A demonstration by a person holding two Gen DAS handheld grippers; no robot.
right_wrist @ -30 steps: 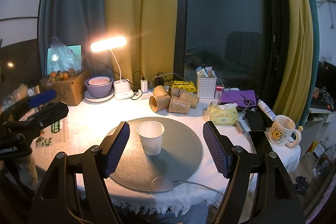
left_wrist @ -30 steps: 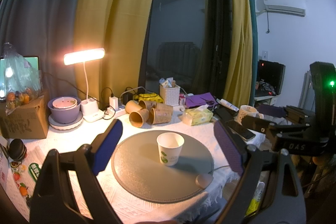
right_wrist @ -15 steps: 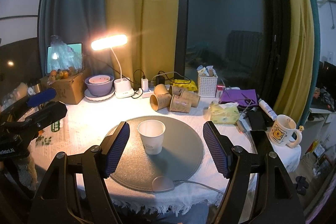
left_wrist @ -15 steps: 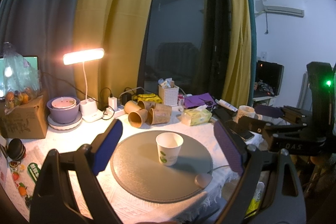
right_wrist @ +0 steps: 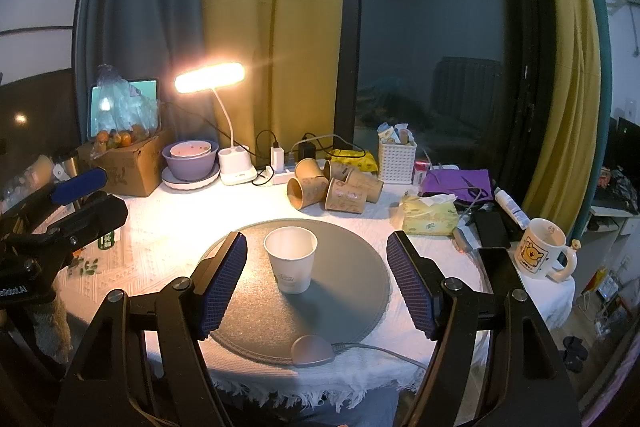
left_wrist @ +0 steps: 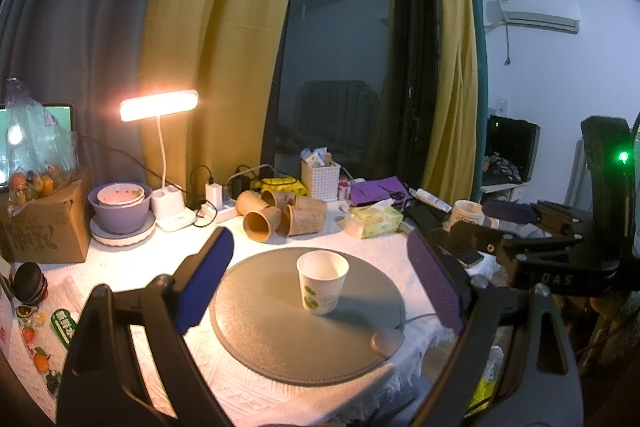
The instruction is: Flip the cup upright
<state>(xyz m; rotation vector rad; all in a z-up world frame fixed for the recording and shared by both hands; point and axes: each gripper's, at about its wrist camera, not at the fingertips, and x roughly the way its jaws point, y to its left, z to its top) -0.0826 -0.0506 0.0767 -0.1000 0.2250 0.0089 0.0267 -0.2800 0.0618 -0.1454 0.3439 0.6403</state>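
Observation:
A white paper cup (left_wrist: 322, 282) with a green print stands upright, mouth up, on the round grey mat (left_wrist: 272, 331); it also shows in the right wrist view (right_wrist: 291, 259) on the mat (right_wrist: 352, 291). My left gripper (left_wrist: 320, 279) is open and empty, held back from the cup, which shows between its blue pads. My right gripper (right_wrist: 316, 279) is open and empty, also back from the cup. Each gripper shows at the edge of the other's view: the right one (left_wrist: 520, 227) and the left one (right_wrist: 76, 199).
Several brown paper cups (right_wrist: 332, 185) lie on their sides behind the mat. A lit desk lamp (right_wrist: 224, 131), purple bowl (right_wrist: 190, 157), cardboard box (right_wrist: 128, 167), white basket (right_wrist: 396, 159), tissue pack (right_wrist: 428, 215), phone (right_wrist: 490, 227) and bear mug (right_wrist: 540, 249) crowd the table.
Both grippers have drifted very slightly; the cup stays upright in the same spot on the mat. Both grippers stay open.

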